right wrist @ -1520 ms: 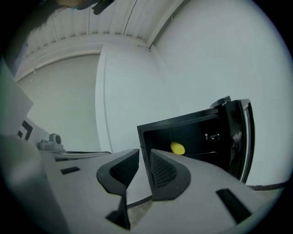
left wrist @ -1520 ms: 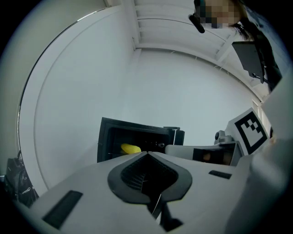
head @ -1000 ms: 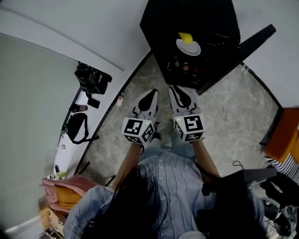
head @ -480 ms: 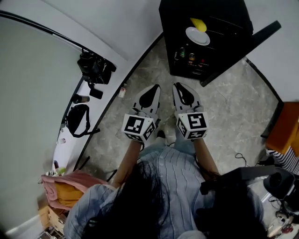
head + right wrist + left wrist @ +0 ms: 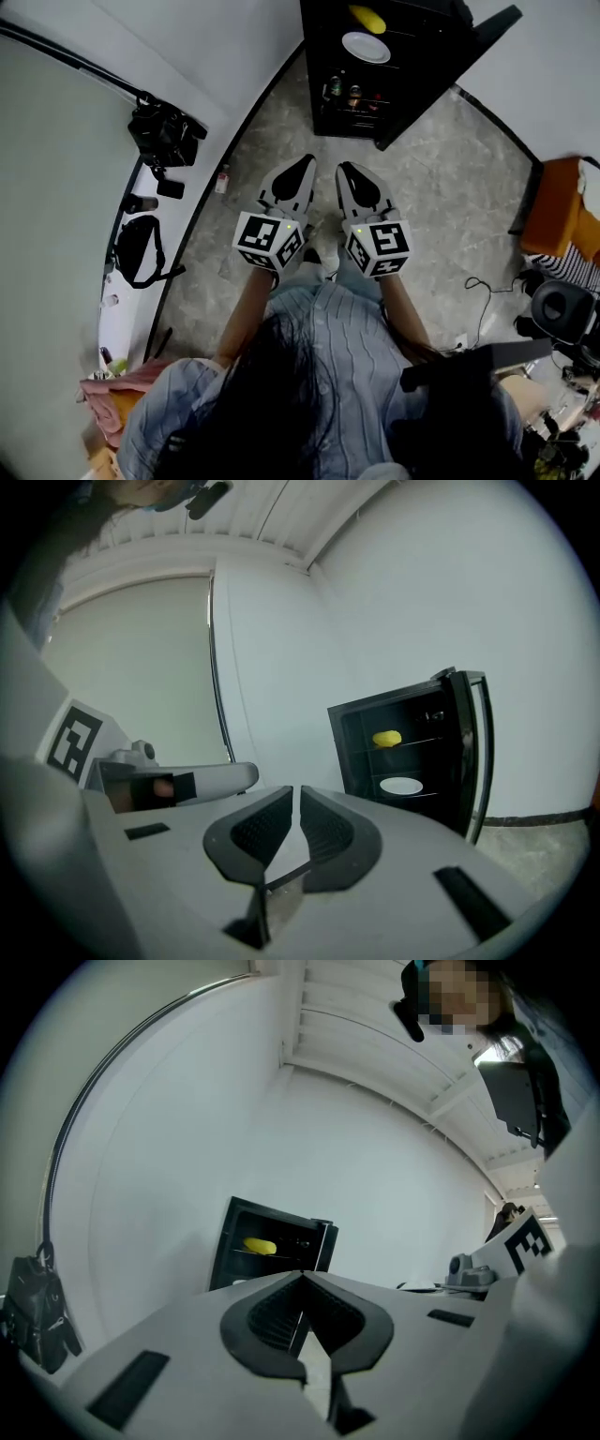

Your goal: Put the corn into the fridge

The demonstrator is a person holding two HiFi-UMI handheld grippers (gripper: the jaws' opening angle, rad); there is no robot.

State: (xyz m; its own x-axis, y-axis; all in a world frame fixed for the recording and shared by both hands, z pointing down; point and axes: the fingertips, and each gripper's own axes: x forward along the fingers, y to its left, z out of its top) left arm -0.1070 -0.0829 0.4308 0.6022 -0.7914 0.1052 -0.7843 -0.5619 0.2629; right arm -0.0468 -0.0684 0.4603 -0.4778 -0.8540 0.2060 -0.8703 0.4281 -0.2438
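Observation:
The yellow corn [image 5: 367, 17] lies on the top shelf of the black fridge [image 5: 323, 42], above a white plate [image 5: 366, 47]. The fridge door [image 5: 450, 75] stands open to the right. Both grippers hover side by side over the stone floor, well short of the fridge and pointing at it. My left gripper [image 5: 305, 161] is shut and empty, its tips meeting [image 5: 302, 1276]. My right gripper [image 5: 344, 169] is shut too, with only a thin slit between its pads [image 5: 295, 789] and nothing in it. The corn [image 5: 260, 1245] [image 5: 386, 738] shows in both gripper views.
Cans and bottles [image 5: 342, 94] stand on the fridge's lower shelf. A white ledge along the left wall carries a camera [image 5: 164, 136] and a black bag [image 5: 136, 248]. An orange seat [image 5: 558, 220], a cable [image 5: 478, 300] and a speaker [image 5: 562, 314] are at the right.
Both grippers have drawn back from the fridge together, so the gap of floor between them and it has widened. The corn stays on its shelf.

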